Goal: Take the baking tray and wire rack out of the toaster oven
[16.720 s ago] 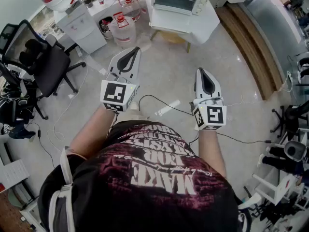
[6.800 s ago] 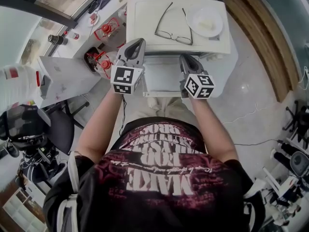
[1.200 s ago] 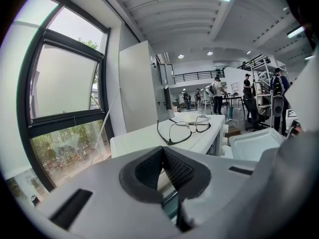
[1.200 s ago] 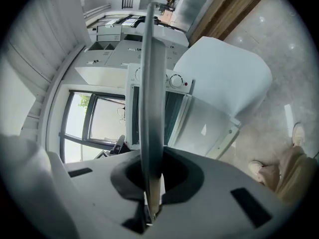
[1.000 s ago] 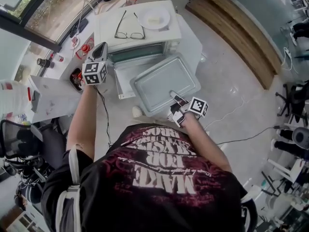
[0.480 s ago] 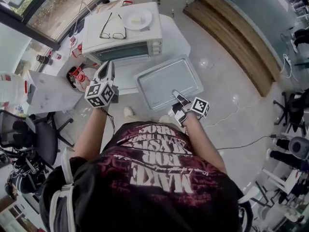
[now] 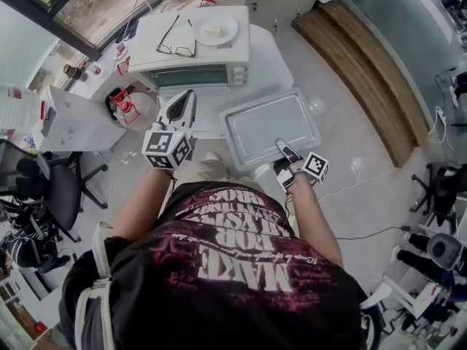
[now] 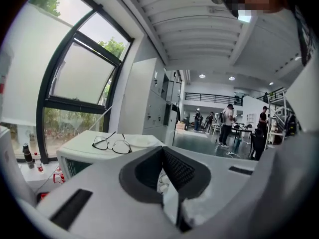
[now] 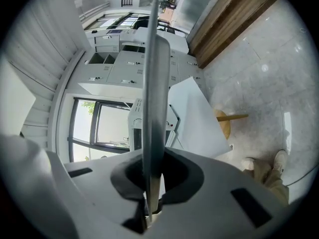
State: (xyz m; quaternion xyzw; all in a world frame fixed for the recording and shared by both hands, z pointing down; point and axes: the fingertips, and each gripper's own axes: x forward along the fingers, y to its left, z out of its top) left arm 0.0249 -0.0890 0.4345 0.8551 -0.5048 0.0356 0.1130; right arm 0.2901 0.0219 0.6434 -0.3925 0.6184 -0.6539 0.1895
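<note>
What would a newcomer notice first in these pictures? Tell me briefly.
The big metal baking tray stands out, held in the air over the floor by its near rim in the shut right gripper. Behind it, the white toaster oven carries glasses and a plate on top, with the empty left gripper in front of it.

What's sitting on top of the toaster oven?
A pair of glasses and a white plate with something pale on it rest on the toaster oven. The patch of top under the plate is covered, and the pale thing is too small to name.
</note>
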